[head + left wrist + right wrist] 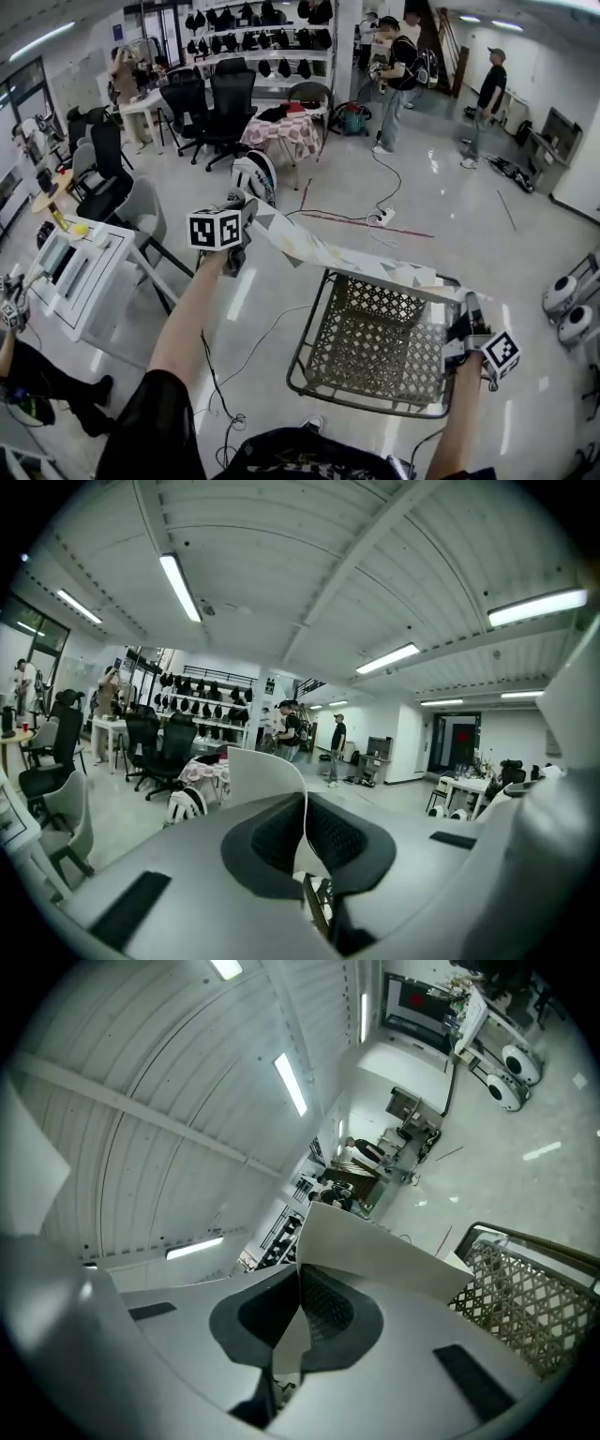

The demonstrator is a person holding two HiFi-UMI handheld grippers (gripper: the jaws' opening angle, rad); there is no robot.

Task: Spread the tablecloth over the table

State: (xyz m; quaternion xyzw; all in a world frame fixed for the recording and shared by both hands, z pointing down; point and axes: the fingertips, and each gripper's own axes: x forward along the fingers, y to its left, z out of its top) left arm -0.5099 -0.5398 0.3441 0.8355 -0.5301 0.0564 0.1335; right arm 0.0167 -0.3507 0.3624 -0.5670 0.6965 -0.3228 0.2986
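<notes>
Head view: left gripper [246, 212] and right gripper [469, 311] each clamp the tablecloth [347, 259], taut above the table [307, 330].

Open-plan office-and-lab hall, seen from where I stand: black swivel chairs [220, 103], a white bench [117, 258], wall shelving [272, 42] hung with dark gear, and strip lights [183, 588] on a ribbed ceiling. A power strip [385, 217] lies on the glossy floor [450, 253], and people [398, 75] stand about.
</notes>
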